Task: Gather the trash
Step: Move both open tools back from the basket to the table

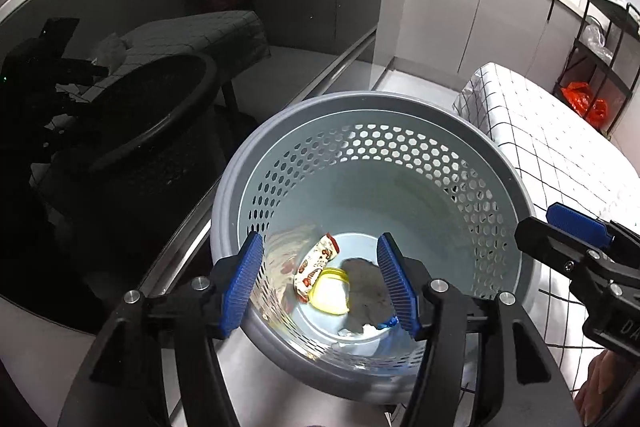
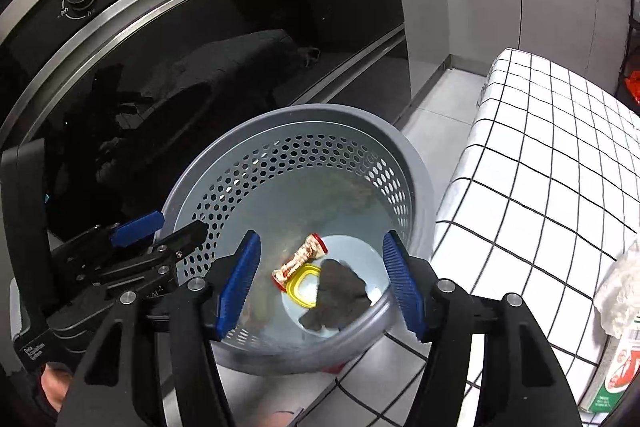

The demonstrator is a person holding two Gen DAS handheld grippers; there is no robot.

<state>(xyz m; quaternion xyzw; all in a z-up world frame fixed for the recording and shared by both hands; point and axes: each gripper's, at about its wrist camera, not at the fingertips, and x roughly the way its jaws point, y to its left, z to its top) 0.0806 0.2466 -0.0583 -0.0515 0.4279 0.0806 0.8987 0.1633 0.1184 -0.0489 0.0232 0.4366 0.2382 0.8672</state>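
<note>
Both the left gripper (image 1: 320,281) and right gripper (image 2: 322,281) hang over the grey bin (image 1: 516,183), jaws apart and empty; a wrapper (image 1: 316,263), yellow lid (image 1: 330,291) and grey rag (image 1: 370,291) lie at its bottom; next, probably, fetching the crumpled tissue (image 2: 620,291) on the checked cloth (image 2: 540,167) to the right.

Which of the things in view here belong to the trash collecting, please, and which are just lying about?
Part of the job:
- grey bin
- snack wrapper, yellow-rimmed lid and grey crumpled wad at its bottom
- left gripper and right gripper, both open above the bin

Just lying about:
- checked cloth
- oven door
- orange bag
- carton
</note>
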